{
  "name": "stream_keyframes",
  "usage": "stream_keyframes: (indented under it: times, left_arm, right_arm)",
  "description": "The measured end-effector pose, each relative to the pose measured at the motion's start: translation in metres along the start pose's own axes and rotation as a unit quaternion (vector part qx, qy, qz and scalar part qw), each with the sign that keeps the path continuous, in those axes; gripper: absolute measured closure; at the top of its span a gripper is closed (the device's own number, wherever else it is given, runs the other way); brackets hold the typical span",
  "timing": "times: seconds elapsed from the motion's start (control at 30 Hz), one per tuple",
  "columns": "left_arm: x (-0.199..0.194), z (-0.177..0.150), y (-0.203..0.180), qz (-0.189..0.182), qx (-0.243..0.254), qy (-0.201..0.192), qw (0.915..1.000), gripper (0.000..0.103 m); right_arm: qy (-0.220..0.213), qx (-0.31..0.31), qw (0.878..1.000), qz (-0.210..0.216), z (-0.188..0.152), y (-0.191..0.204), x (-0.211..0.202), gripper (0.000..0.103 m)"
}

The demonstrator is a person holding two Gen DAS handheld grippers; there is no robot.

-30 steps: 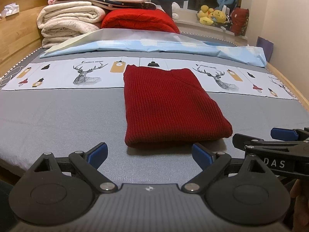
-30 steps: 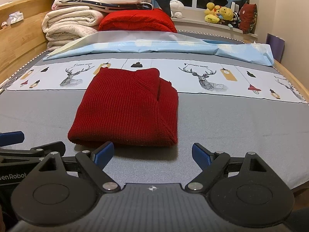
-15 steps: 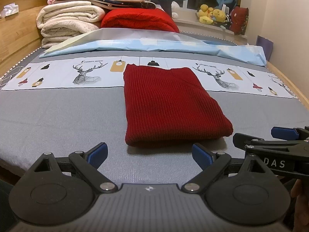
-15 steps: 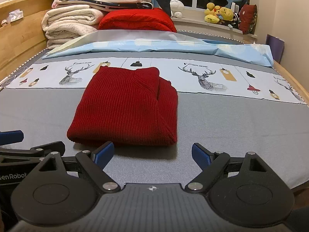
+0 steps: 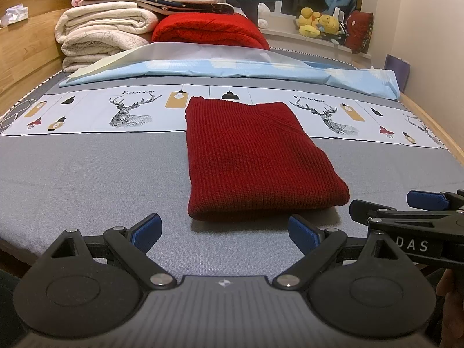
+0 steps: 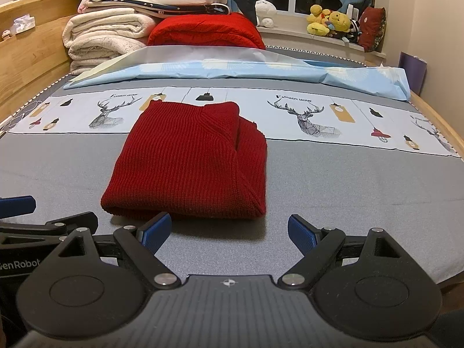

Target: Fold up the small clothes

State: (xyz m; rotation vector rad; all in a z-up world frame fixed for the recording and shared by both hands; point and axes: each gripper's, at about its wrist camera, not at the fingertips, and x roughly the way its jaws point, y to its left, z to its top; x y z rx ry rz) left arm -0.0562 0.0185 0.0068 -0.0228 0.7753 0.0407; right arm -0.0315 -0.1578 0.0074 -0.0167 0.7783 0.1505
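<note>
We hold the left gripper (image 5: 224,230) and right gripper (image 6: 229,232) spread wide and empty at the bed's (image 5: 87,179) near edge; the red sweater (image 5: 252,159) lies folded mid-bed, just ahead.

The right gripper (image 6: 229,232) sits a touch nearer the sweater (image 6: 188,162), whose near edge now meets its left pad (image 6: 155,229).

Black left claw (image 5: 224,229) and right claw (image 6: 229,230), blue pads (image 5: 146,227), silver screws (lettered "DAS", "GenRobot").
</note>
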Motion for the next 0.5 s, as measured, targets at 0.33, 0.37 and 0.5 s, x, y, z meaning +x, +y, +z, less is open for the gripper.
stream_keyframes:
  times: [0.33, 0.37, 0.5]
  left_arm:
    - [-0.0004, 0.0017, 0.0003, 0.001, 0.002, -0.002, 1.0, 0.007]
    - [-0.0005, 0.0015, 0.0005, 0.0, 0.002, -0.002, 1.0, 0.007]
    - [-0.001, 0.0028, 0.0001, 0.0, 0.002, -0.003, 1.0, 0.007]
  right_arm:
    - [0.0, 0.0, 1.0, 0.0, -0.0001, -0.0004, 0.0001, 0.015]
    - [0.0, 0.0, 1.0, 0.0, -0.0001, -0.0004, 0.0001, 0.015]
    - [0.0, 0.0, 1.0, 0.0, -0.0002, -0.0004, 0.0002, 0.015]
